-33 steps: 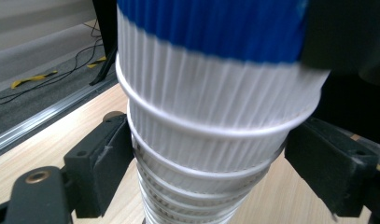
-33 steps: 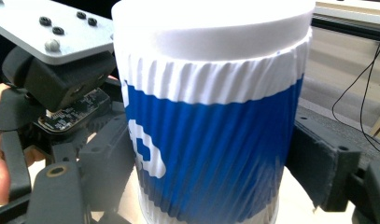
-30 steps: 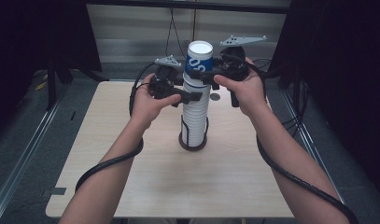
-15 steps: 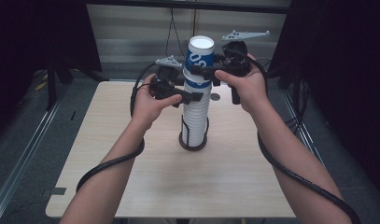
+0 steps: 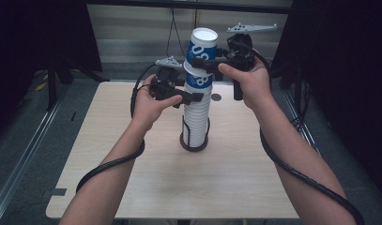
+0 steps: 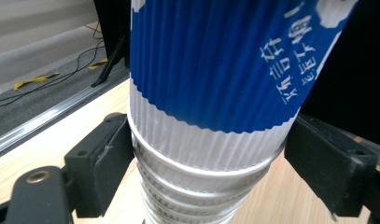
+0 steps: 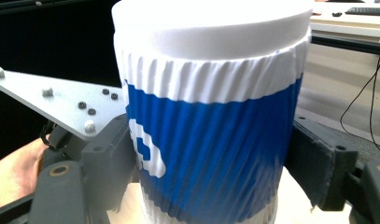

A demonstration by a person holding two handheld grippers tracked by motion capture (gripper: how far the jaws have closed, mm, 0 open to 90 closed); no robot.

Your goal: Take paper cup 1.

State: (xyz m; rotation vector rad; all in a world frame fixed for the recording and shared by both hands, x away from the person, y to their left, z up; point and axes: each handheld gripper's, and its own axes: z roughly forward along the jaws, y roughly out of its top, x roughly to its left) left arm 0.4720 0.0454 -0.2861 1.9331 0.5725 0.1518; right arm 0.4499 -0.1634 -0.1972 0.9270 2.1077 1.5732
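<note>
A tall stack of ribbed white paper cups stands upright in a dark round holder near the middle of the pale wooden counter. The left gripper has its jaws clamped on the stack just below the second blue-and-white cup; both pads press against the rims there. The right gripper has its jaws clamped on the topmost blue-and-white ribbed paper cup, which sits raised above the cup beneath, partly drawn out of it. In the right gripper view, the pads touch both sides of that cup.
</note>
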